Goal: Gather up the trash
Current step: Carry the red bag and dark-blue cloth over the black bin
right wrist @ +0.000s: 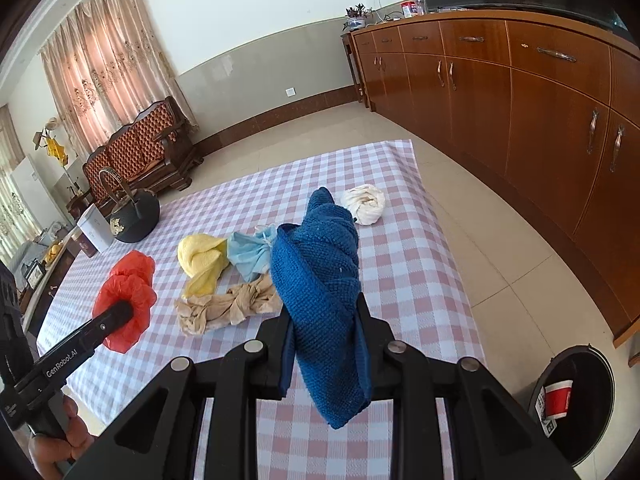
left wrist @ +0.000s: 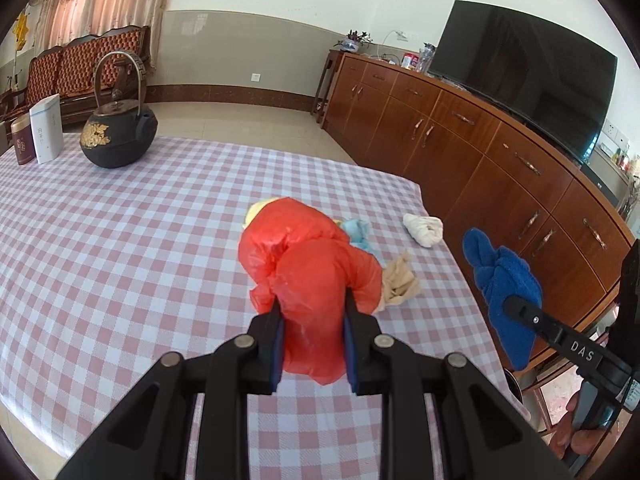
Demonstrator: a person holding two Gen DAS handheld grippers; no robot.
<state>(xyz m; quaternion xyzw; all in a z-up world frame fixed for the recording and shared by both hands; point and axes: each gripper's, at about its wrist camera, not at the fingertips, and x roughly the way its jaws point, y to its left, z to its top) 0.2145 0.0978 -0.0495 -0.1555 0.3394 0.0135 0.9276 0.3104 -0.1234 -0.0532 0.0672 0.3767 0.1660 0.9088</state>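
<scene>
Pinched between the left gripper's [left wrist: 313,320] jaws, a red plastic bag [left wrist: 312,264] hangs above the checked tablecloth [left wrist: 120,240]. Right gripper [right wrist: 325,328] clamps a knotted blue towel [right wrist: 320,280]; beyond lie tan [right wrist: 228,306], yellow [right wrist: 202,260], light-blue [right wrist: 252,256] and white [right wrist: 364,202] bundles.

The red bag [left wrist: 308,280] is showing as thin, crinkly plastic with a slight sheen, while the blue cloth [right wrist: 320,280] is looking like thick, nubby knit, matt and rough. Both claws, left [left wrist: 313,320] and right [right wrist: 325,324], are reading as matt black plastic with dull metal pins. The checked cover on the surface [left wrist: 120,240] is looking smooth and faintly glossy. The beige rag [right wrist: 228,306] is appearing thin and wrinkled, the yellow cloth [right wrist: 204,260] soft and matt, the white cloth [right wrist: 366,202] creased. The kettle [left wrist: 118,136] is looking like dark, matt cast metal with a shiny handle, and the cabinets [right wrist: 520,100] are gleaming as polished wood
</scene>
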